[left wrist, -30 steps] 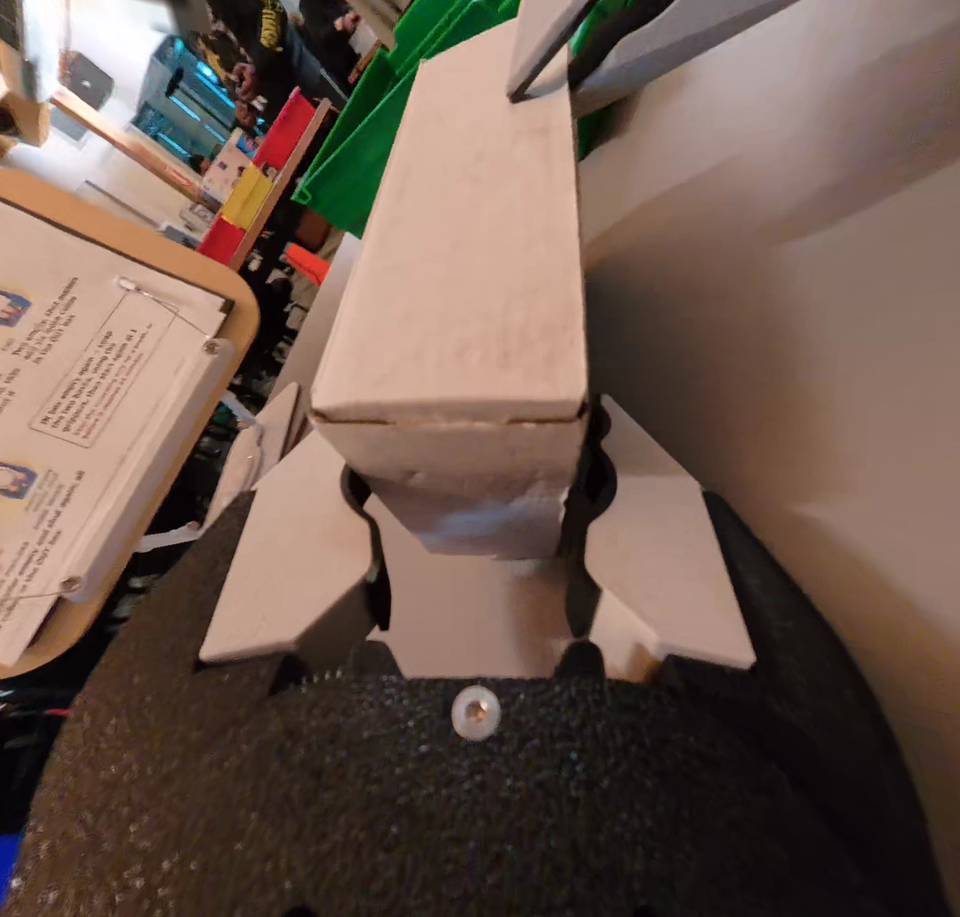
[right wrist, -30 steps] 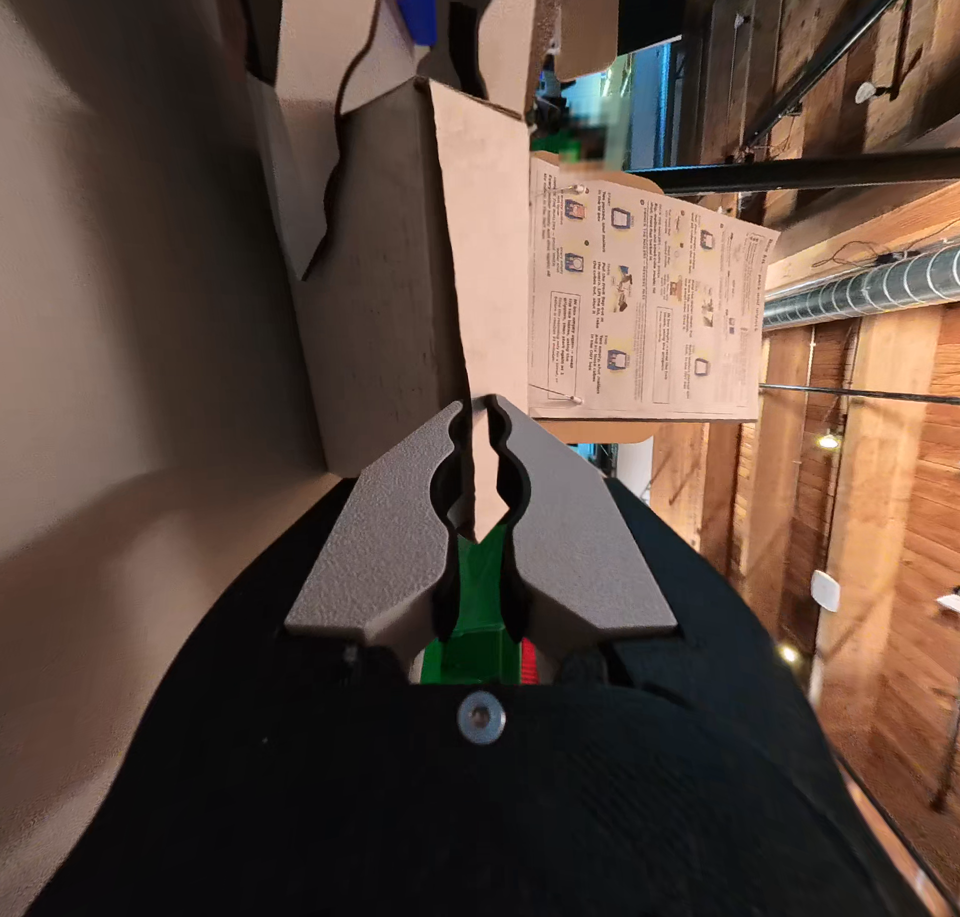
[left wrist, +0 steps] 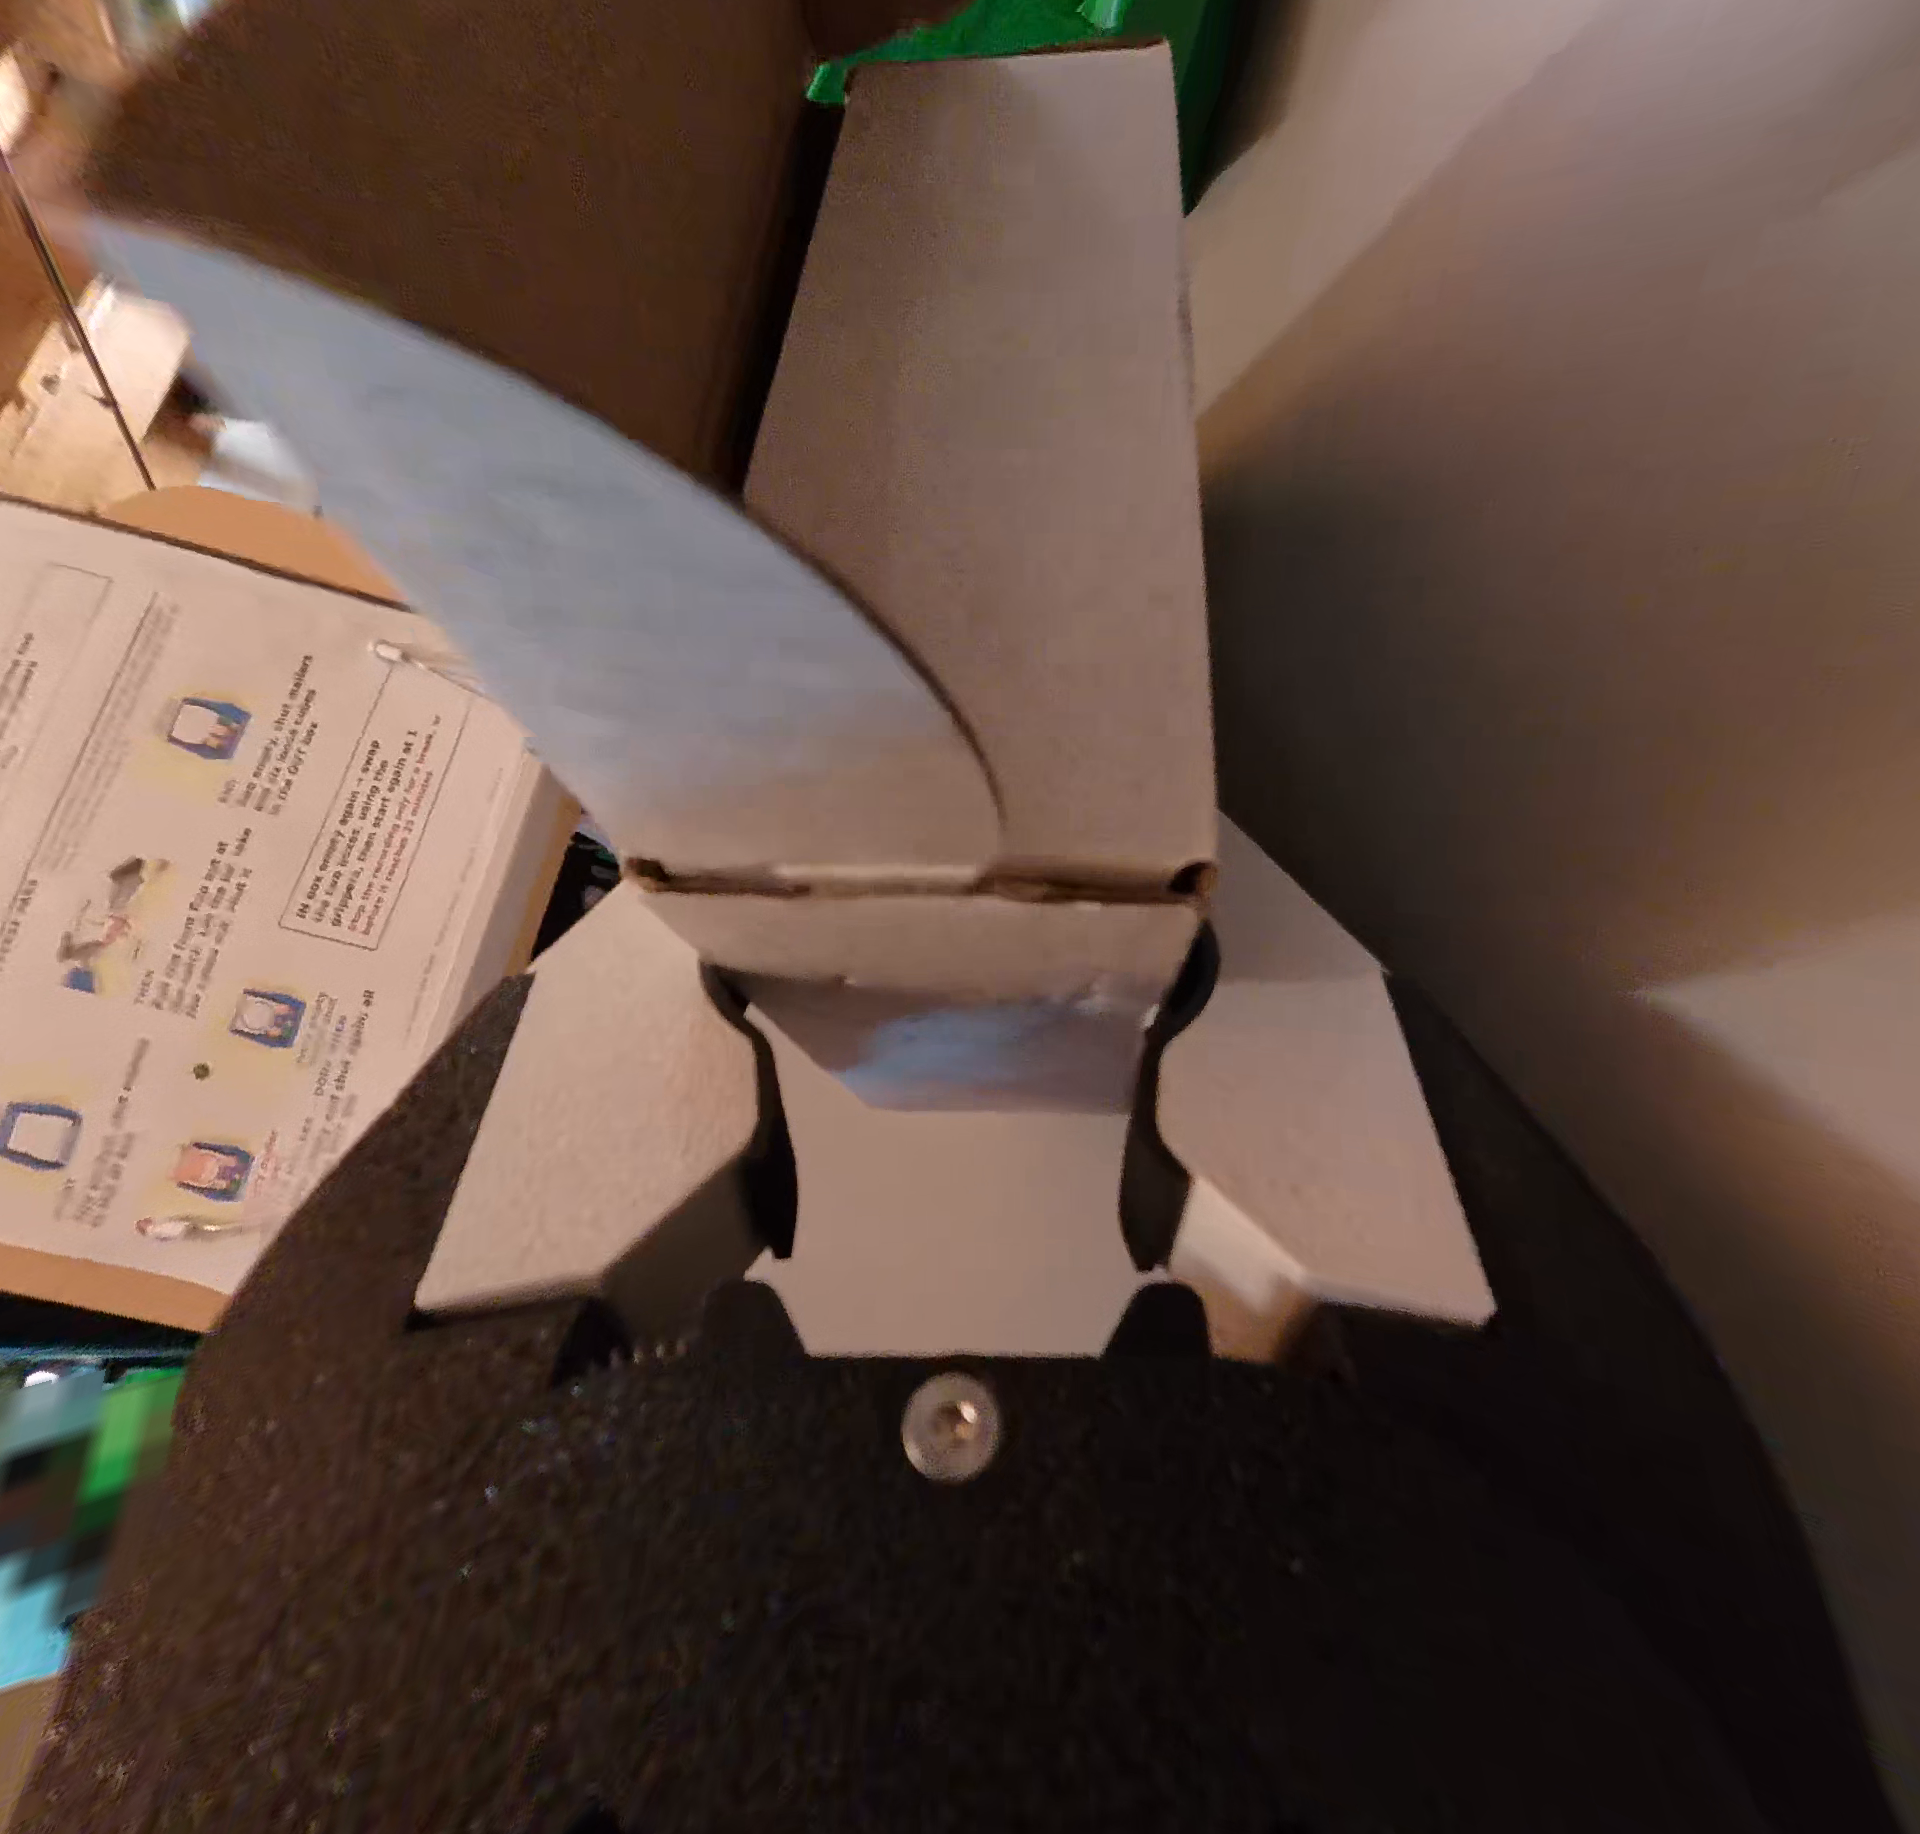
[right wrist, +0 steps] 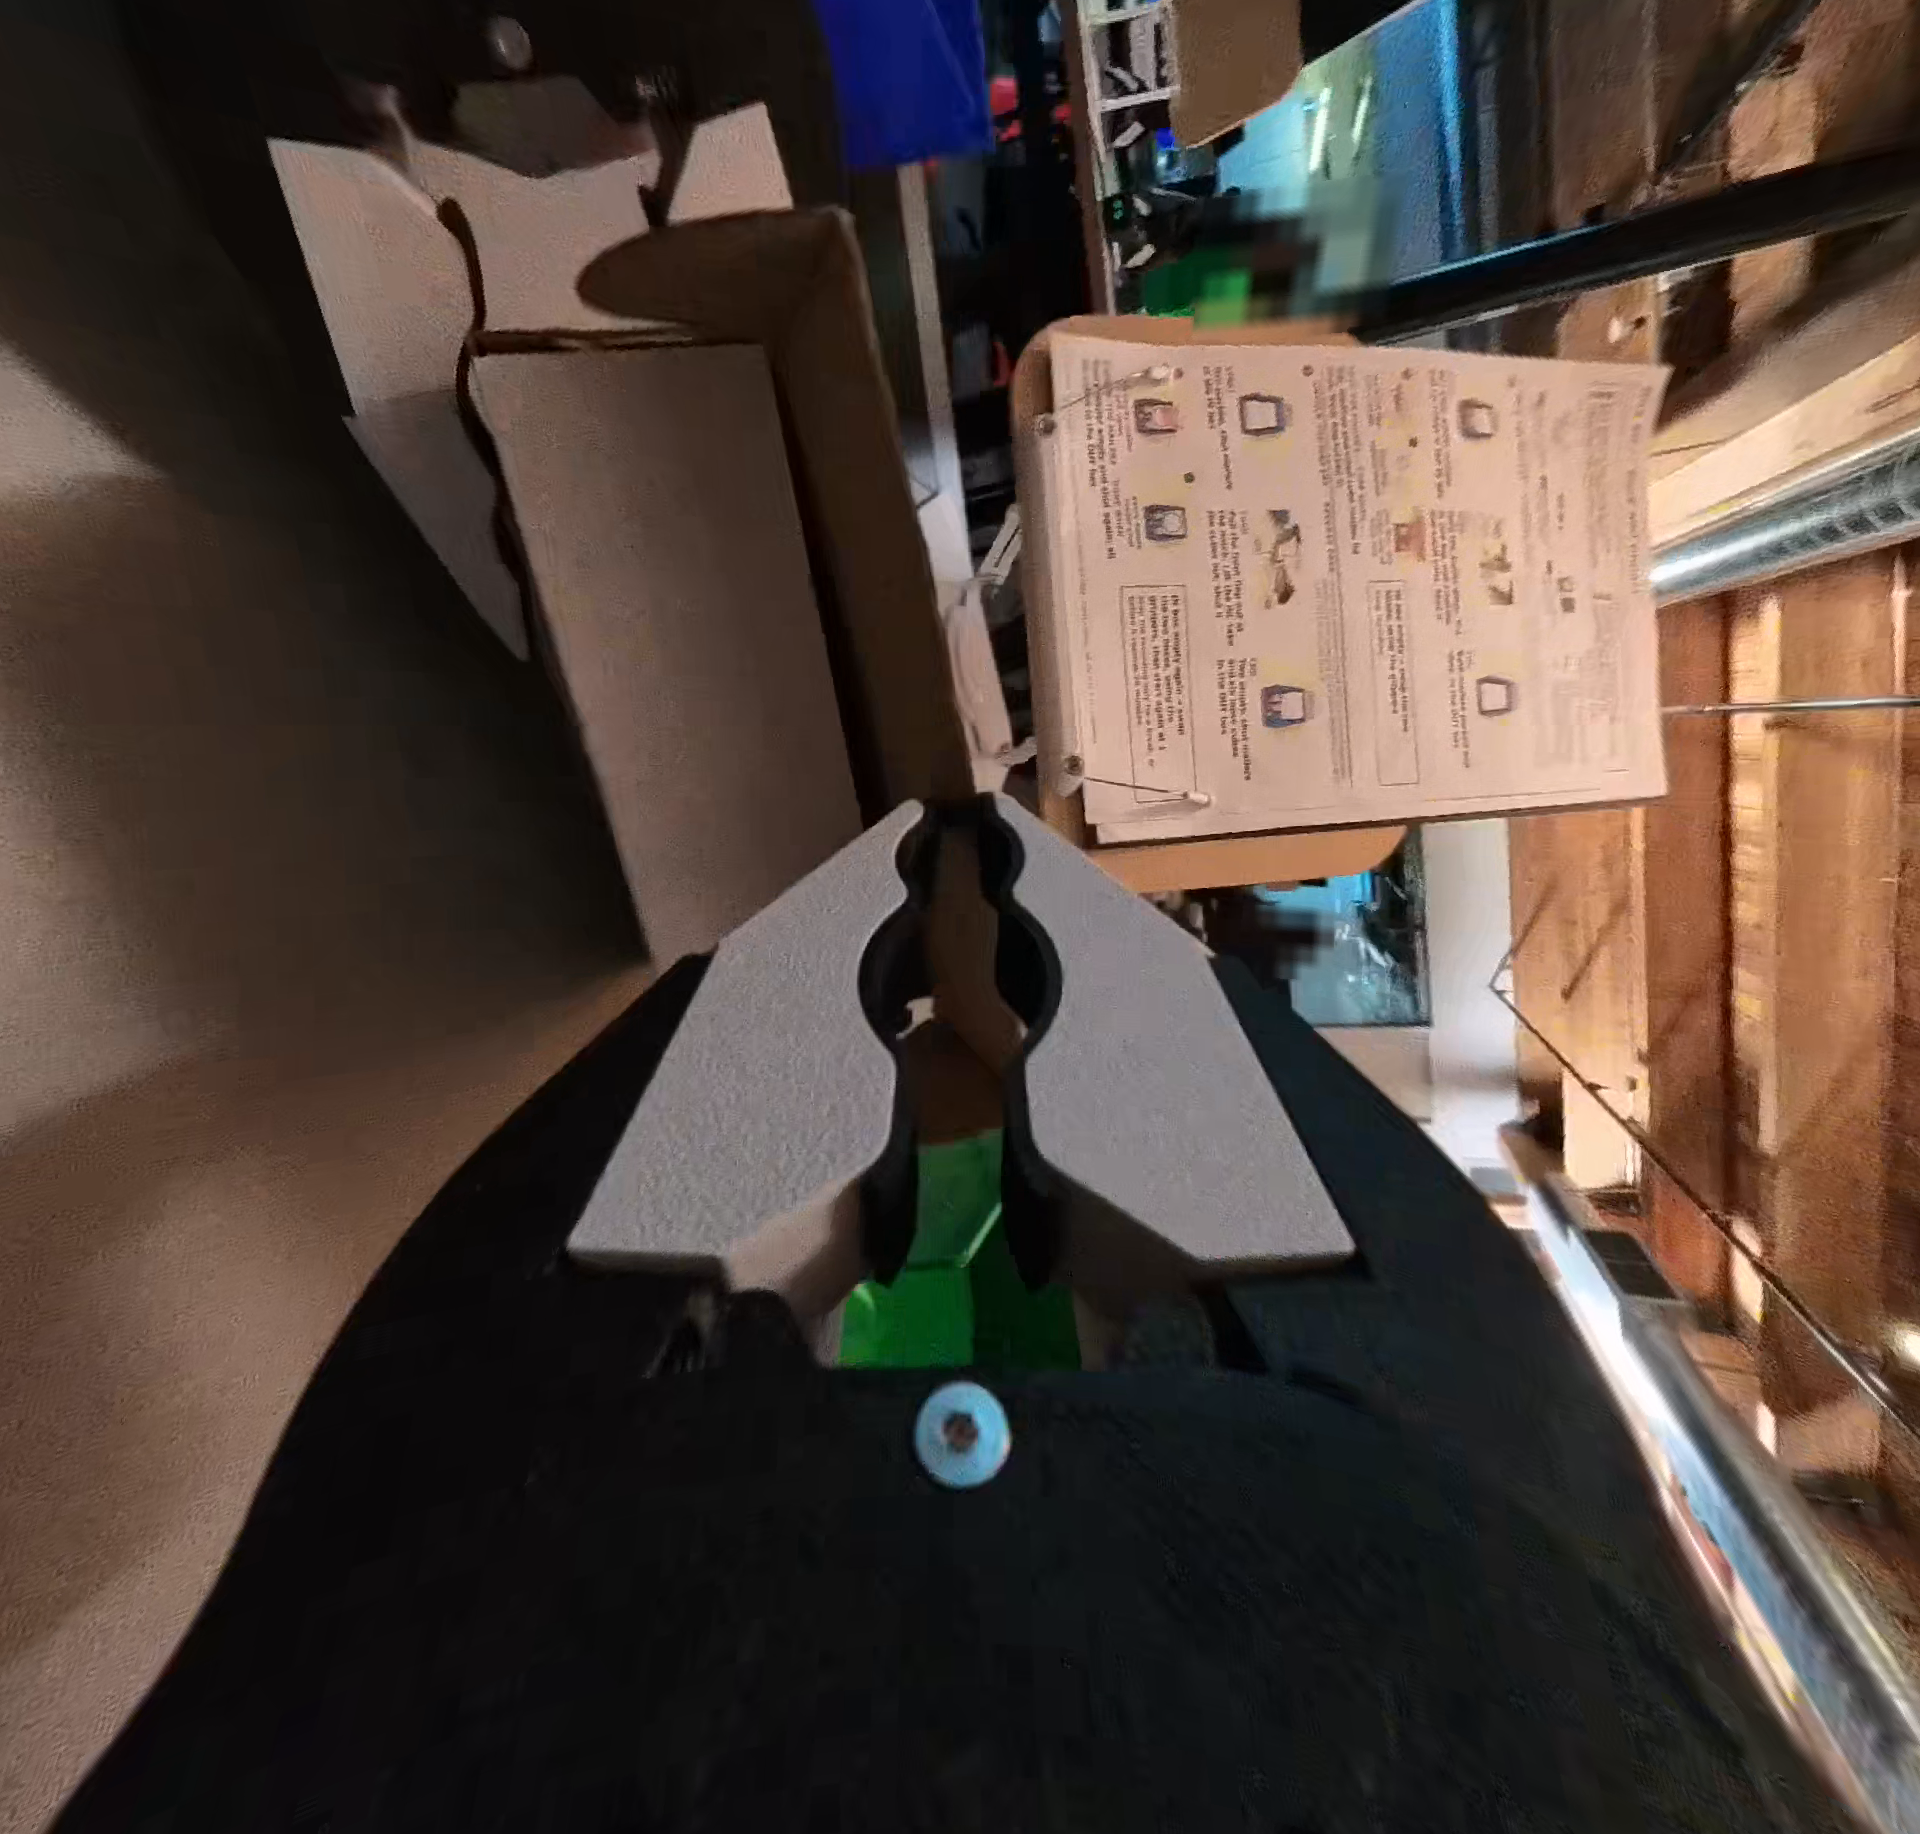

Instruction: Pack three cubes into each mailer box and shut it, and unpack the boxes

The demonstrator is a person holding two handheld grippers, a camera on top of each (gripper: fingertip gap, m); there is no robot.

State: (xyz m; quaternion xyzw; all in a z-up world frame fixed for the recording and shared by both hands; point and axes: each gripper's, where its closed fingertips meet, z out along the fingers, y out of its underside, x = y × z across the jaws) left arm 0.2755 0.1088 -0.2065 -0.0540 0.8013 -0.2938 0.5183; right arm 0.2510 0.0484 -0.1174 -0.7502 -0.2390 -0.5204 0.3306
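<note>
A white mailer box [left wrist: 987, 537] lies on its side against the pale table top [left wrist: 1558, 641]. My left gripper [left wrist: 956, 963] is shut across the box's near end. The lid [left wrist: 468, 226] stands swung away, brown inside showing, with a white flap [left wrist: 582, 579] curving off it. In the right wrist view my right gripper [right wrist: 961, 834] is shut on the lid's brown edge [right wrist: 883, 537], beside the box body [right wrist: 644, 589]. The left gripper [right wrist: 520, 153] shows at the box's far end. No cubes are in view.
A green bin [left wrist: 997, 8] sits just past the box; it also shows under my right fingers in the right wrist view [right wrist: 935, 1265]. A blue bin [right wrist: 894, 18] is beyond. A clipboard with an instruction sheet [right wrist: 1351, 589] stands near the box. Wooden walls and shelving lie behind.
The right gripper has pulled the lid away from the box body, so the lid's brown inside and a curved flap now show. The left gripper still holds the box end.
</note>
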